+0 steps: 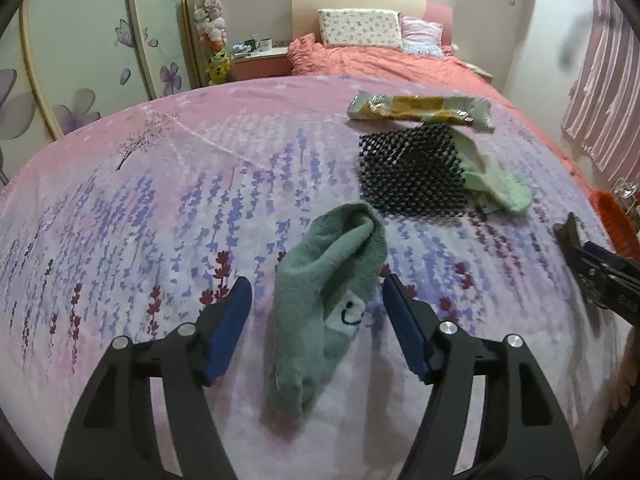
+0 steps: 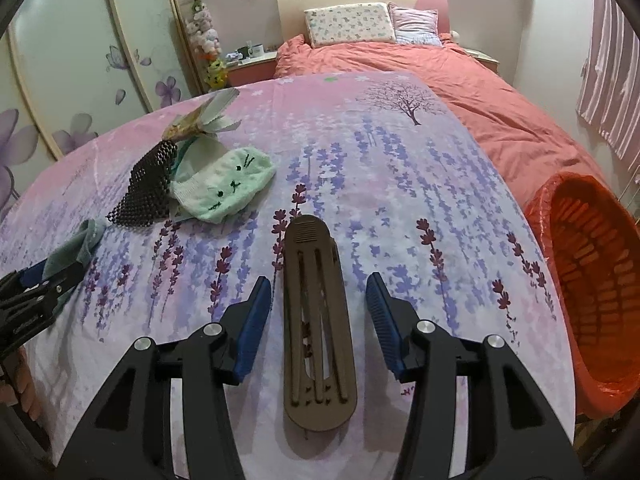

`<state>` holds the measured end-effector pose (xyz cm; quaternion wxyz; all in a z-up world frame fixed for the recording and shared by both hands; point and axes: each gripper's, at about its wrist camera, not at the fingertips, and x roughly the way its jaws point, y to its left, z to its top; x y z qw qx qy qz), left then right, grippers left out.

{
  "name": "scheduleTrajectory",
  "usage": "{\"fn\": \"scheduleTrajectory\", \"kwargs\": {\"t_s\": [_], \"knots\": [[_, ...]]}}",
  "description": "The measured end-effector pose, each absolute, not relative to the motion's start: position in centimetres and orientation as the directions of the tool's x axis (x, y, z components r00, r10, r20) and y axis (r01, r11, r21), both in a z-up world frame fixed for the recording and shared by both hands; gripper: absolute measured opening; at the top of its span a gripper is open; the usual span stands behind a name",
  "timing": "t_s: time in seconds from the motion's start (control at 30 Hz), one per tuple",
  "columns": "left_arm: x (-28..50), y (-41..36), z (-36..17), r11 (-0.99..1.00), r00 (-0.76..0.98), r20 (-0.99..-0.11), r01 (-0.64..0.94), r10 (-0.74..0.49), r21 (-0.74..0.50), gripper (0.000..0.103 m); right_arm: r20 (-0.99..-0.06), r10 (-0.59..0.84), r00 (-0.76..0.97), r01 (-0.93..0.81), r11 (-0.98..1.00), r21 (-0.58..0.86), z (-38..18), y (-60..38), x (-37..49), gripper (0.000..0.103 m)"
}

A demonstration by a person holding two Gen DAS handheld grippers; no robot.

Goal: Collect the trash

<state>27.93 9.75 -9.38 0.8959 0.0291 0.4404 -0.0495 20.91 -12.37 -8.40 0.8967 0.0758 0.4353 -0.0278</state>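
Both grippers are standing open over the floral sheet point(image 2: 400, 184): the left gripper point(image 1: 316, 312) is straddling a green smiley sock point(image 1: 324, 300), the right gripper point(image 2: 319, 308) a brown slotted insole point(image 2: 316, 320), neither pad touching. Next, I judge, each needs closing on its item (the snack wrapper point(image 1: 420, 110) is lying far beyond the left fingertips).
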Motion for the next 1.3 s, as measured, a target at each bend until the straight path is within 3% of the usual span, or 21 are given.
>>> {"fn": "scheduleTrajectory", "kwargs": {"t_s": [0.27, 0.97, 1.23, 1.3], "knots": [[28.37, 9.95, -9.48, 0.996, 0.602, -0.797, 0.093, -0.047, 0.011, 0.066, -0.794, -0.031, 0.607, 0.118, 0.992, 0.051, -8.51, -11.59, 21.00, 0.052], [28.47, 10.65, -9.80, 0.999, 0.592, -0.805, 0.054, -0.027, 0.006, 0.081, -0.795, -0.028, 0.606, 0.118, 0.992, 0.055, -8.52, -11.56, 20.86, 0.055], [28.25, 10.61, -9.84, 0.998, 0.592, -0.805, 0.064, -0.029, 0.011, 0.082, -0.793, -0.021, 0.608, 0.118, 0.991, 0.065, -8.48, -11.60, 20.85, 0.055], [27.65, 10.43, -9.82, 0.996, 0.595, -0.803, 0.089, -0.034, 0.023, 0.078, -0.788, -0.004, 0.616, 0.122, 0.988, 0.090, -8.39, -11.94, 20.69, 0.053]]}}
